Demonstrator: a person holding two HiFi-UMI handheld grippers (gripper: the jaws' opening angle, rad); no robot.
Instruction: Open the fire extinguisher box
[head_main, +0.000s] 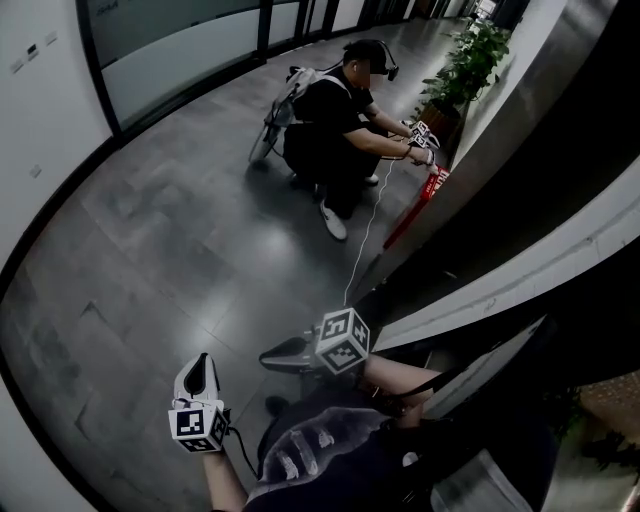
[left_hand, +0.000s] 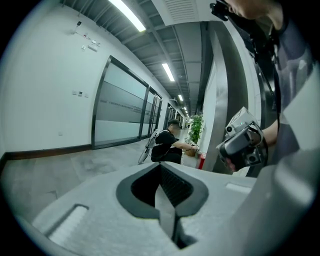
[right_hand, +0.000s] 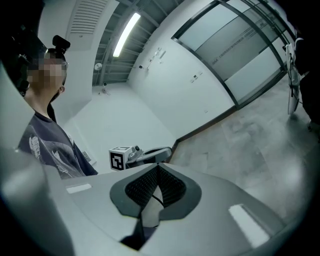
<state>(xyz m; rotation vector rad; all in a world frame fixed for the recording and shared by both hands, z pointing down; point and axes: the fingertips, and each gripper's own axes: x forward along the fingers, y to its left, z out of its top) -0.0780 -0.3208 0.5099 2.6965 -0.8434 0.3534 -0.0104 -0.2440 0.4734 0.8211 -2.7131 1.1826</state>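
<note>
I hold both grippers low in front of me, over the grey floor. In the head view my left gripper (head_main: 203, 360) points away from me and my right gripper (head_main: 268, 357) points left. Both are shut and empty, as each gripper view shows: left gripper (left_hand: 162, 169), right gripper (right_hand: 158, 168). A red panel (head_main: 415, 205) leans out from the foot of the dark wall far ahead, also visible as a red panel (left_hand: 201, 161) in the left gripper view. It is well beyond both grippers. I see no fire extinguisher box close to them.
Another person (head_main: 335, 120) crouches at the red panel holding marker-cube grippers against it, a white cable (head_main: 362, 245) trailing back toward me. A potted plant (head_main: 468, 62) stands behind them. The dark wall with a white band (head_main: 520, 270) runs along my right; glass partitions (head_main: 170, 45) line the left.
</note>
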